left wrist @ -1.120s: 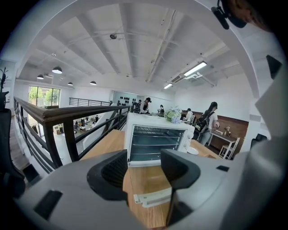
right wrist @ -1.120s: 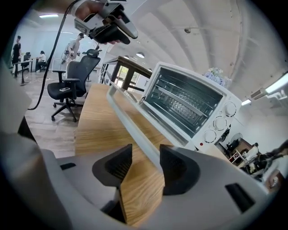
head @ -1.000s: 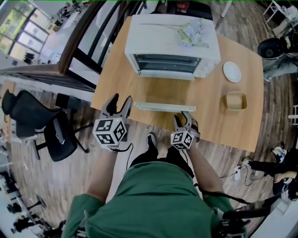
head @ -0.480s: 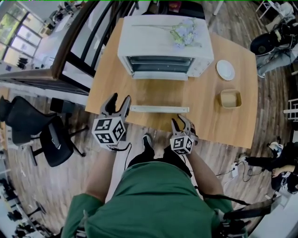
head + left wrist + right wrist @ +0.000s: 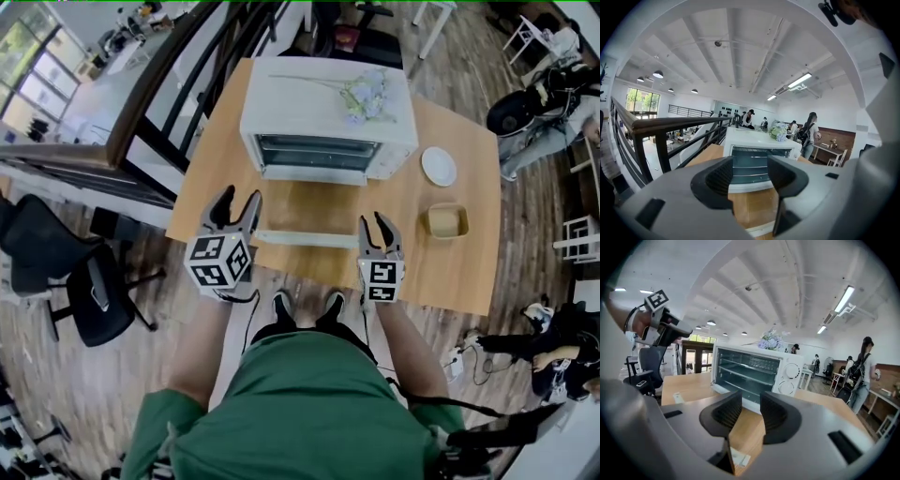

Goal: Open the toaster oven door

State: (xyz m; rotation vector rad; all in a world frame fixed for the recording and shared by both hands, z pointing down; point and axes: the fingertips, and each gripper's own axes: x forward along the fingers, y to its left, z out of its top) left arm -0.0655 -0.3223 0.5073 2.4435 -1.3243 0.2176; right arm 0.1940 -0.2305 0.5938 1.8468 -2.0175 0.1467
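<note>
The white toaster oven [image 5: 323, 112] stands at the back of the wooden table [image 5: 469, 272], its glass door lying down flat, with the pale handle bar [image 5: 305, 238] near the front edge. The wire racks inside show in the left gripper view [image 5: 759, 154] and in the right gripper view [image 5: 754, 369]. My left gripper [image 5: 237, 202] hovers open at the handle's left end, nothing between its pads [image 5: 750, 173]. My right gripper [image 5: 375, 223] sits at the handle's right end; its jaws are closing with only air between them [image 5: 751, 411].
A sprig of pale flowers [image 5: 366, 92] lies on the oven's top. A white plate [image 5: 438, 166] and a small tan bowl [image 5: 447, 221] sit on the table to the right. A black office chair [image 5: 56, 272] and a dark railing [image 5: 159, 84] are on the left. People stand far behind.
My right gripper has moved up and forward to the right end of the door handle, and its jaws have narrowed. The left gripper has hardly moved.
</note>
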